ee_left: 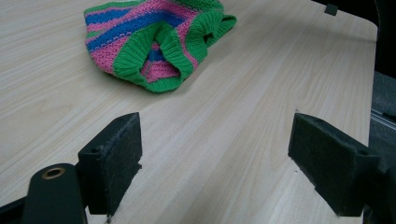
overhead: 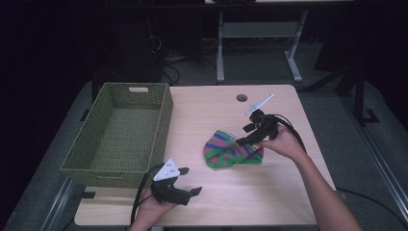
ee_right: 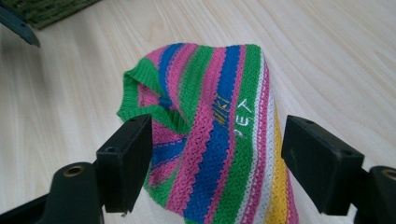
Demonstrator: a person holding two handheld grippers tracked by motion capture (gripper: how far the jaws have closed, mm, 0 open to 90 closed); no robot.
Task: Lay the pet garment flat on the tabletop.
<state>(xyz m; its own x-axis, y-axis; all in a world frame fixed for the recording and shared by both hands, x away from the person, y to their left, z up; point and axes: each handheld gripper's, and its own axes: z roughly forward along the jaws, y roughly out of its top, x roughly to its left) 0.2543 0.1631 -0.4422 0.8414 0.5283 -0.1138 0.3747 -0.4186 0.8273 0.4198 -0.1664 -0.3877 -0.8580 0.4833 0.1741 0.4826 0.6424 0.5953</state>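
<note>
High view: the table point(overhead: 211, 192) carries a green woven basket point(overhead: 161, 126) along its left edge and a striped knit garment point(overhead: 226, 154) right of centre, nearer the right edge than the left. The garment lies crumpled, well apart from the basket, with bare wood around it.

Right gripper point(overhead: 243, 142): held in the person's right hand point(overhead: 284, 143), it reaches in from the right edge and sits at the garment's far-right side. The right gripper view places both jaws wide apart over the garment point(ee_right: 219, 140), one on each side of the raised fold; neither pad clamps the fabric. The knit shows pink, blue, green, white and yellow stripes with small lettering.

Left gripper point(overhead: 190, 195): held in the left hand point(overhead: 151, 209) near the table's front edge, just in front of the basket's front right corner. Its jaws stand wide apart and hold nothing. The left gripper view shows bare wood between the jaws, with the garment point(ee_left: 154, 42) farther off, its green ribbed openings facing the camera.
</note>
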